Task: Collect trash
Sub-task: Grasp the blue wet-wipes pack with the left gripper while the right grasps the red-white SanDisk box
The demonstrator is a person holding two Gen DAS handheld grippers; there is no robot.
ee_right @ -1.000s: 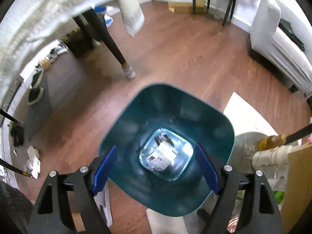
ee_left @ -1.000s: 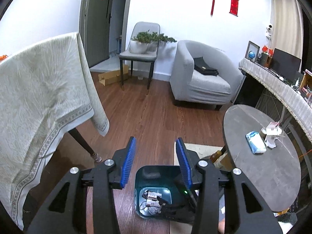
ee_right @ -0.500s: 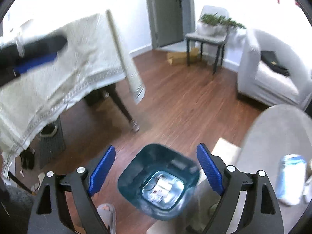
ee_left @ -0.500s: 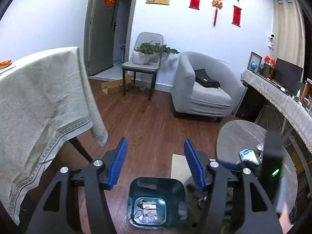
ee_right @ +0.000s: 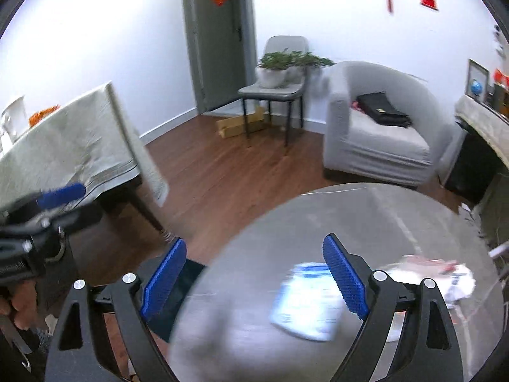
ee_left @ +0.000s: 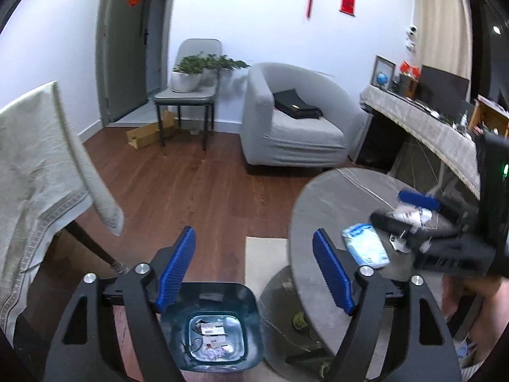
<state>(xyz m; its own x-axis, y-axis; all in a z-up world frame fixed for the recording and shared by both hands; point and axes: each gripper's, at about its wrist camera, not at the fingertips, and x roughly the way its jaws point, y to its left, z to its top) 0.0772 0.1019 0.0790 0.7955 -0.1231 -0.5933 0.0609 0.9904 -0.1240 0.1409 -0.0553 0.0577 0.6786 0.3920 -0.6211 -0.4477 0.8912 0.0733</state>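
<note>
The left gripper [ee_left: 253, 270] hangs over the teal trash bin [ee_left: 251, 299] on the floor, its fingers spreading apart with nothing between them; scraps of paper and wrappers [ee_left: 211, 337] already lie in the bottom of the bin. The right gripper [ee_right: 253, 273] is over the round grey desk [ee_right: 366, 222], its fingers released and wide, also empty. Below it, near the desk's right side, lie a blue-and-white tissue pack [ee_right: 307, 302] and, just beyond that, a crumpled white-and-red wrapper [ee_right: 445, 273].

The main risk seems to be a wrong pick: the pack lies right between the right fingers' line of approach, while the crumpled wrapper looks more like the real trash. Both blur in the right wrist view, so a fast descent could miss or only nudge them. The wrapper sits close to the desk's edge, and a sideways push could sweep it onto the floor. Light crumpled paper may also slip from a partial pinch.
</note>
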